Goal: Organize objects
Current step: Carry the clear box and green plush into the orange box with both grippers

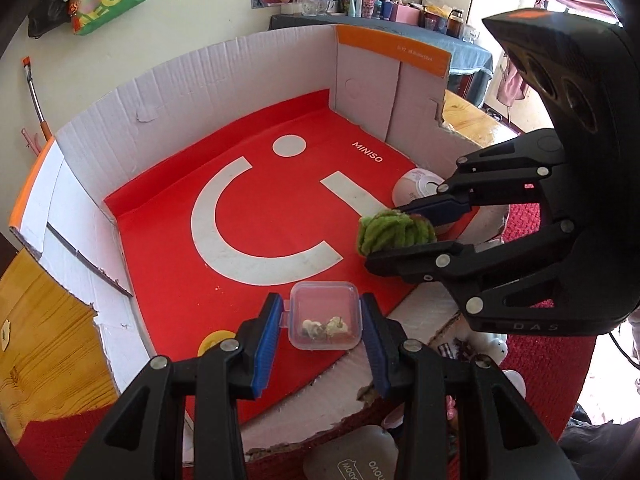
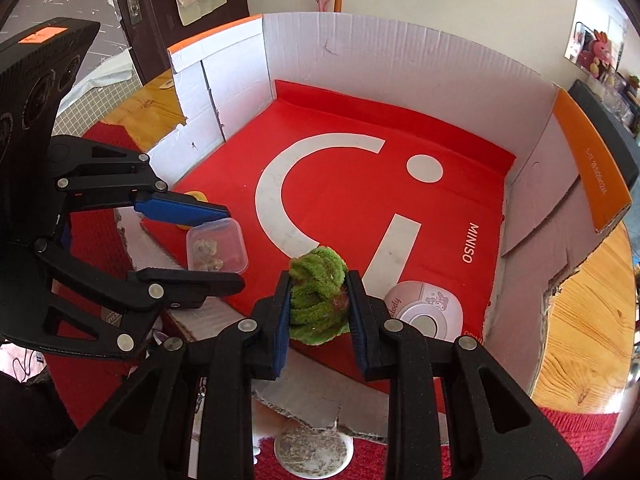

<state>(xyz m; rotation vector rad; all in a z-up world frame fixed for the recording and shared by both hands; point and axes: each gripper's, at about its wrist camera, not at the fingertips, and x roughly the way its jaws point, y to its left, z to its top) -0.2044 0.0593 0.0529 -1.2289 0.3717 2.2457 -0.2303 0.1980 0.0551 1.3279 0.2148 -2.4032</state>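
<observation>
Meanwhile, both tongs carry cargo over a shallow cardboard tray (image 1: 224, 60) lined with a red MINISO sheet. The left tongs (image 1: 322, 322) are clamped on a small clear plastic box (image 1: 324, 314) with bits inside, low and centre in the left wrist view, at the tray's near edge. The right tongs (image 2: 320, 304) are clamped on a green chenille bundle (image 2: 318, 292), low and centre in the right wrist view, just left of a round pink device (image 2: 426, 312) lying in the tray's lower right corner. A yellow disc (image 1: 214, 340) lies near the box. Whether either item touches the liner cannot be told. Setting each down well likely means lowering until it rests flat, clear of its neighbours, before easing the grip.
</observation>
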